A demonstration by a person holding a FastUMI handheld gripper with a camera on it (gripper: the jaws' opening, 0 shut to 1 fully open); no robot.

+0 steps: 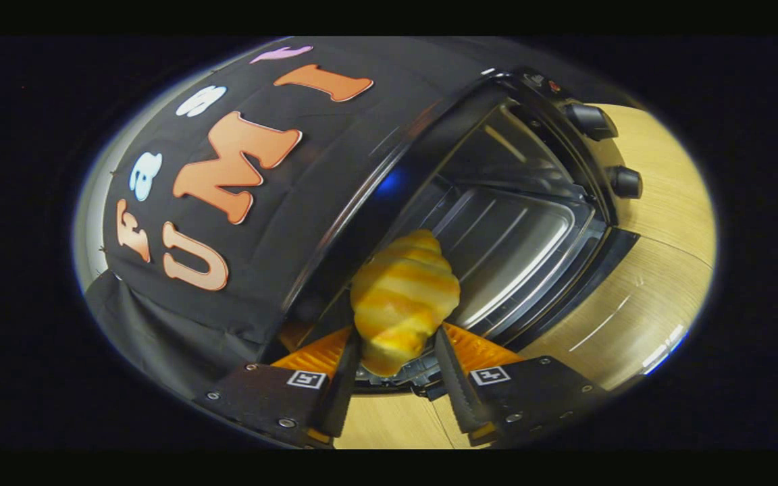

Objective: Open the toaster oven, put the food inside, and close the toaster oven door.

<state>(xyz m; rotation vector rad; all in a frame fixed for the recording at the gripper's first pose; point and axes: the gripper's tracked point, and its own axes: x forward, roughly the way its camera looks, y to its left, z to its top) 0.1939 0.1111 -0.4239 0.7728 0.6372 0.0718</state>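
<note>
Croissant (404, 297) sits pinched in my tongs (396, 358), both fingers pressing its lower sides; its bottom end is hidden between them. I count one pastry, one toaster oven (497, 223) and two knobs (591, 120) on it. Beyond the pastry the oven's door is open, its near edge hidden behind the fingers. My tongs tilt toward the cavity above the wooden surface (639, 304).
</note>
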